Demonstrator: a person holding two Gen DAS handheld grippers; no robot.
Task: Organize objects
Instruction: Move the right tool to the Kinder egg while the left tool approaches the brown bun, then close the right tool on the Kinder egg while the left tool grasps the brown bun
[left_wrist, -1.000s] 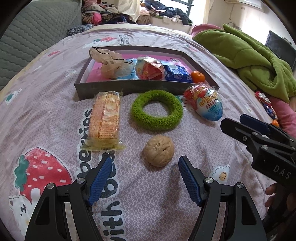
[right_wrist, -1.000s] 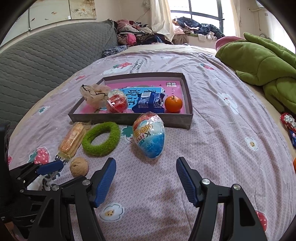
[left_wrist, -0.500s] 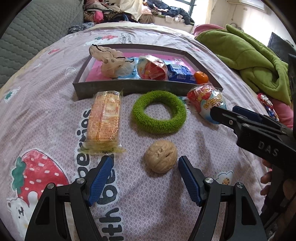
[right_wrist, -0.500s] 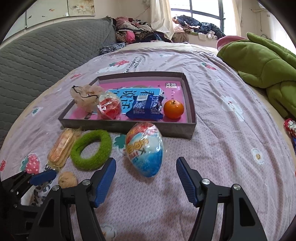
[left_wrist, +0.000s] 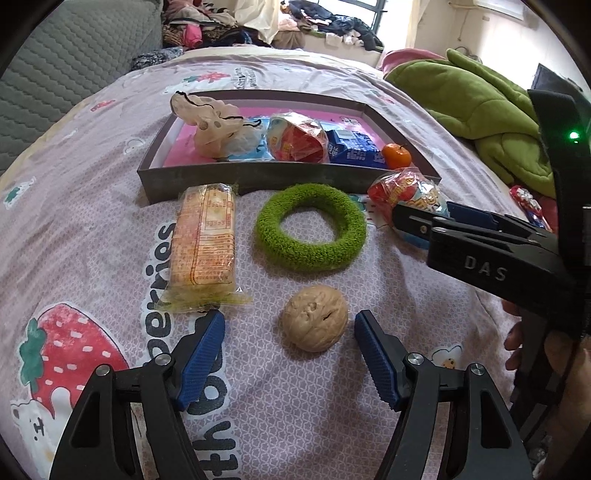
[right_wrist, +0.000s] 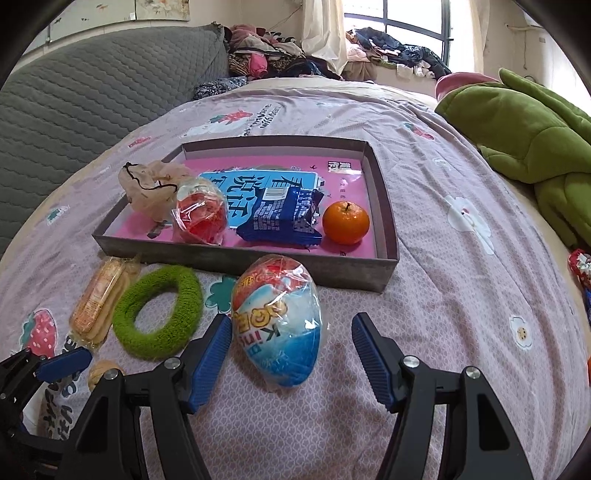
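The task's things lie on a bed with a printed pink cover. A shallow grey tray at the far side already carries a beige pouch, a red wrapped sweet, a blue packet and an orange. Four items wait on the bedcover just near of the tray: a biscuit pack at the left, a green ring, a walnut and a wrapped egg at the right.

Step in hand, as judged: pick up the loose items and place them in the tray.

Right gripper: jaws wide, nothing gripped. The wrapped egg lies between them, closer to the left pad; whether that pad already touches the wrapper cannot be told. Before closing, shift slightly left so the egg sits centred, and lower until the pads span its widest part. Close slowly: the foil wrapper is loose and may slip or crumple.

Left gripper: jaws wide, nothing gripped, with the walnut between the tips and apart from both. Advance so the pads meet the shell at its middle; a round hard shell can squirt out of an off-centre grip.

Lift clear of the tray's near wall before moving over it. Free floor shows at the tray's far right.
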